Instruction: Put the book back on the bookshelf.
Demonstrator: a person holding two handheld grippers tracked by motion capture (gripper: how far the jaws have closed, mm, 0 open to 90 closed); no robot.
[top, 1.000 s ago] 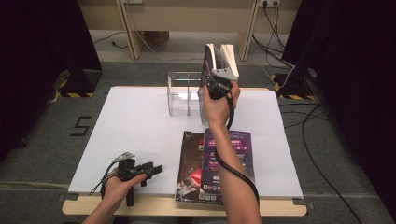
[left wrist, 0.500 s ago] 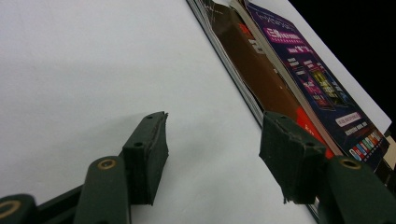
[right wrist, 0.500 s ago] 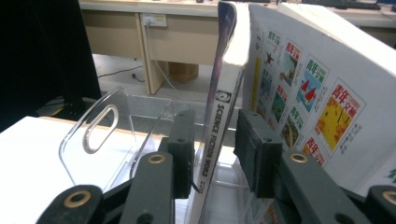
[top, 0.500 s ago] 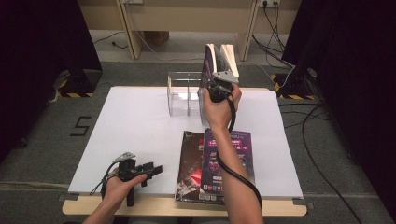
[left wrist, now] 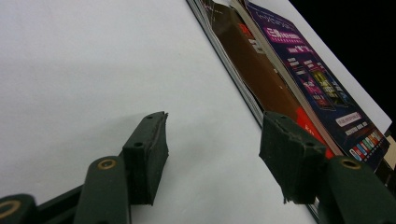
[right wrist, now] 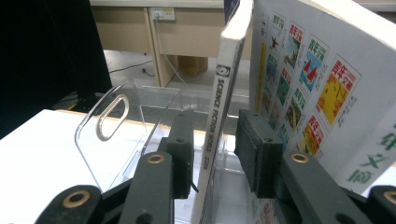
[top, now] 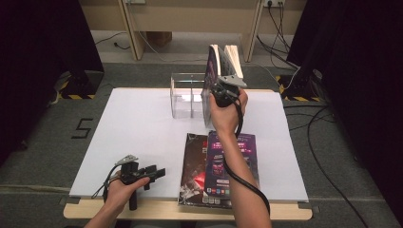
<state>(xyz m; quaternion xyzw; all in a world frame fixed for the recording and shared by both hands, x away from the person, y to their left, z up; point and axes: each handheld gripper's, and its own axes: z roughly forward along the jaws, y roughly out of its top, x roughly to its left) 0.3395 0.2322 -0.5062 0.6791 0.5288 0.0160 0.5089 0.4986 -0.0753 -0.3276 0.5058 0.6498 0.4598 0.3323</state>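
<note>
The magazine (right wrist: 219, 112) stands upright in the clear rack (top: 186, 95) at the table's (top: 133, 128) far edge, a second one (right wrist: 322, 88) leaning just beside it. The right gripper (right wrist: 212, 149) brackets its spine, jaws half-wide, left pad touching, right pad apart. Near the front edge the left gripper (left wrist: 212, 161) rests, jaws wide and empty, beside two flat magazines (top: 218, 166).

You face a grey carpet floor (top: 142, 76) with loose cables (top: 328, 118). Black curtains (top: 43, 61) flank you. A wooden bench (top: 190, 19) stands ahead.
</note>
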